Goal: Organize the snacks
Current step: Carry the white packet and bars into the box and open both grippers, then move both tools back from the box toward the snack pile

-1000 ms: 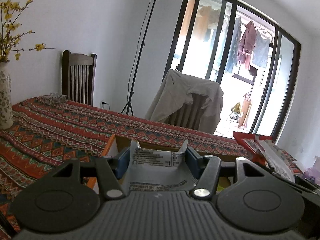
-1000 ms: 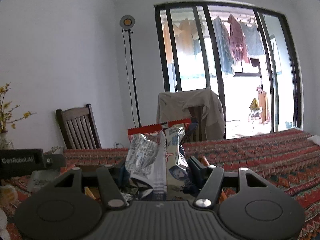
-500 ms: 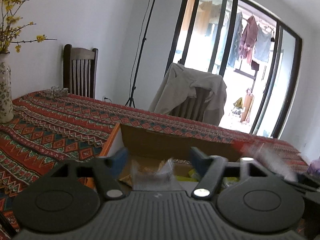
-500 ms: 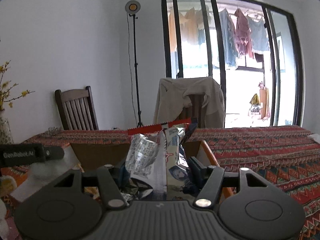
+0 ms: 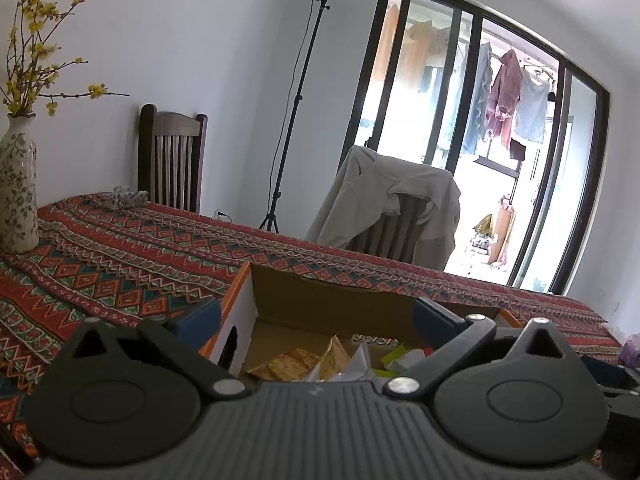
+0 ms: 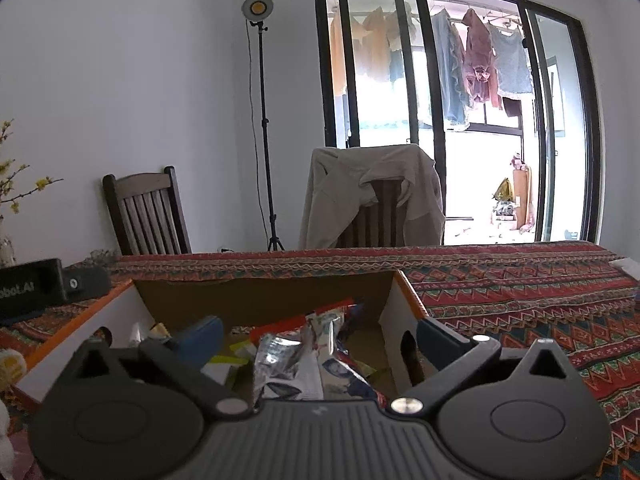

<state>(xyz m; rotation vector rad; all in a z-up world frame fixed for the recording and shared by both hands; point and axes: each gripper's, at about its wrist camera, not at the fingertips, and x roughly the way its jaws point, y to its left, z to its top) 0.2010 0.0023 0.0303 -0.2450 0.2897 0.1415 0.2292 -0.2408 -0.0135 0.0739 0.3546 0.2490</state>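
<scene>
Both the left claw point(image 5: 316, 314) and the right claw point(image 6: 318, 334) hang spread and pinching nothing above the open cardboard box point(image 6: 264, 292) on the patterned bench point(image 5: 120, 256), where the silvery snack packet point(image 6: 280, 356) lies inside among cracker packs point(image 5: 286, 362).

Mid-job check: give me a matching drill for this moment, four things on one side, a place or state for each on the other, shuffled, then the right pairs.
Things:
1. left gripper
2. silver snack packet
3. vase
4. beige jacket

Places or states:
A. draped over a chair back
B. lying inside the cardboard box
C. open, nothing between its fingers
D. standing on the patterned tablecloth, holding yellow-flowered branches

Pairs: 1-C, 2-B, 3-D, 4-A
</scene>
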